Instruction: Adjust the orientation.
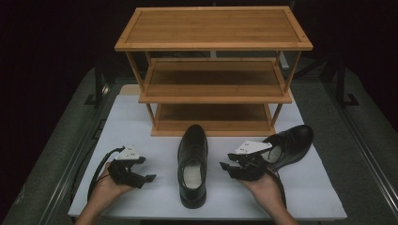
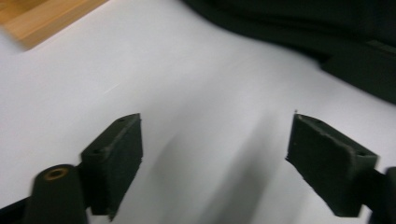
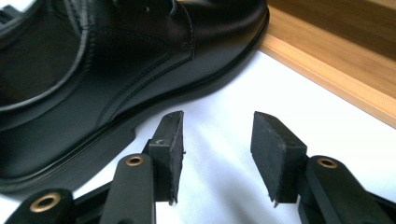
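A black leather shoe lies in the middle of the white tabletop, toe toward a three-tier wooden rack. A second black shoe lies angled at the right, its heel partly hidden behind my right gripper. To the left of the centre shoe, my left gripper is open and empty above bare tabletop, with the shoe blurred ahead. My right gripper is open just right of the centre shoe, its left finger close to the sole, touching nothing.
The rack's bottom shelf sits just beyond the centre shoe's toe, and its wooden edge shows in the right gripper view. Dark grey floor surrounds the table. A cable trails from the left gripper.
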